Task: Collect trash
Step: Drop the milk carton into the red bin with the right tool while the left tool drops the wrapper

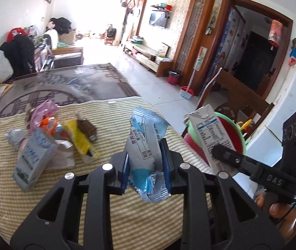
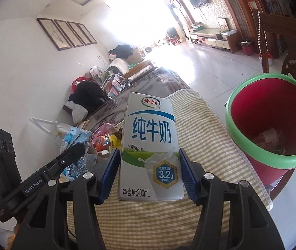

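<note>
Two handheld grippers carry litter toward a bin at the edge of a cloth-covered table. The left gripper (image 1: 146, 166) is clenched on a crumpled blue-and-silver wrapper (image 1: 148, 145), its blue pads pressed into the foil low on the packet, so the upper part flops free above the jaws. The right gripper (image 2: 149, 174) grasps a white milk carton (image 2: 150, 150) by its two narrow sides, upright and label forward, a grip that likely keeps any dregs from tipping out (whether the carton is empty cannot be told). Both items are lifted off the striped tablecloth (image 2: 206, 129).

The red bin with a green rim (image 2: 269, 156) stands just beyond the table's right edge, mouth open and tilted toward the right camera; some scrap already lies at its bottom. The carton is near the bin's rim but not yet over it, and the wrapper hangs further left, over the cloth. The bin's place beside the table seems chosen so that each load needs only a short carry sideways.

More trash waits on the cloth at the left: a second milk carton (image 1: 33, 162) on its side, a yellow packet (image 1: 79, 139) and pink wrappers (image 1: 43, 108) in a loose heap. By this view, collection is well short of done.
</note>
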`<action>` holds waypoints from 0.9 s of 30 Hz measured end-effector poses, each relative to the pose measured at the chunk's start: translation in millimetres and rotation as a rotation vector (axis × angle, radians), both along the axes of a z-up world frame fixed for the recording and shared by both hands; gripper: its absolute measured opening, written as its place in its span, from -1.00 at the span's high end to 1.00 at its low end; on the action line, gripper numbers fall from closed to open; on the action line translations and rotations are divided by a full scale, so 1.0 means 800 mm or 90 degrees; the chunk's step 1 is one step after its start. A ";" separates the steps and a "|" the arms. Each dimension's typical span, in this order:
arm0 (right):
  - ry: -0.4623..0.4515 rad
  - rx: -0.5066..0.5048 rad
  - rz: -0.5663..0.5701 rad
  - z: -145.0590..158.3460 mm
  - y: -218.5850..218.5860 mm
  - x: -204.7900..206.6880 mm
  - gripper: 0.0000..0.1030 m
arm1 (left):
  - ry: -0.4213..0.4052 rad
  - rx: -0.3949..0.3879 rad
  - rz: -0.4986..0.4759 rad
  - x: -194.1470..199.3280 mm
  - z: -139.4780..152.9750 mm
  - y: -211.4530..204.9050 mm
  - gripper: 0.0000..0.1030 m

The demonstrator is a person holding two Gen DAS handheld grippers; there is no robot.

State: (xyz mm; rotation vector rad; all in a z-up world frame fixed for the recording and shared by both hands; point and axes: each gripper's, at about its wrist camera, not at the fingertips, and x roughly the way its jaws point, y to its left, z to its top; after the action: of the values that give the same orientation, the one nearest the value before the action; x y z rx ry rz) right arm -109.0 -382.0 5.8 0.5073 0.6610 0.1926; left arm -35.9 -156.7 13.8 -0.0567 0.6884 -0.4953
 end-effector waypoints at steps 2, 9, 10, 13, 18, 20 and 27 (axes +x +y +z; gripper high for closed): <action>0.002 0.013 -0.016 -0.001 -0.014 -0.002 -0.07 | -0.001 0.010 -0.016 0.005 0.001 -0.019 0.51; 0.005 0.037 -0.072 -0.005 -0.057 -0.007 -0.07 | 0.004 0.034 -0.061 0.014 -0.006 -0.064 0.51; 0.004 0.039 -0.082 -0.005 -0.065 -0.008 -0.07 | 0.007 0.033 -0.066 0.017 -0.007 -0.069 0.51; 0.003 0.037 -0.110 -0.006 -0.087 -0.011 -0.07 | 0.014 0.034 -0.078 0.024 -0.009 -0.083 0.51; 0.002 -0.003 -0.150 -0.001 -0.118 -0.005 -0.07 | 0.020 0.038 -0.097 0.032 -0.014 -0.101 0.51; 0.007 -0.017 -0.172 -0.002 -0.132 0.000 -0.07 | 0.024 0.038 -0.102 0.034 -0.017 -0.109 0.51; 0.053 -0.032 -0.229 -0.030 -0.171 0.020 -0.07 | 0.038 0.054 -0.124 0.040 -0.032 -0.130 0.51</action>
State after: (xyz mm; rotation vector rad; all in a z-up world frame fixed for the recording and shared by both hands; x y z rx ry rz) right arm -92.7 -519.1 -17.9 0.5798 0.6419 -0.1844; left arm -3.8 -261.0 -11.4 0.0767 0.7769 -0.6520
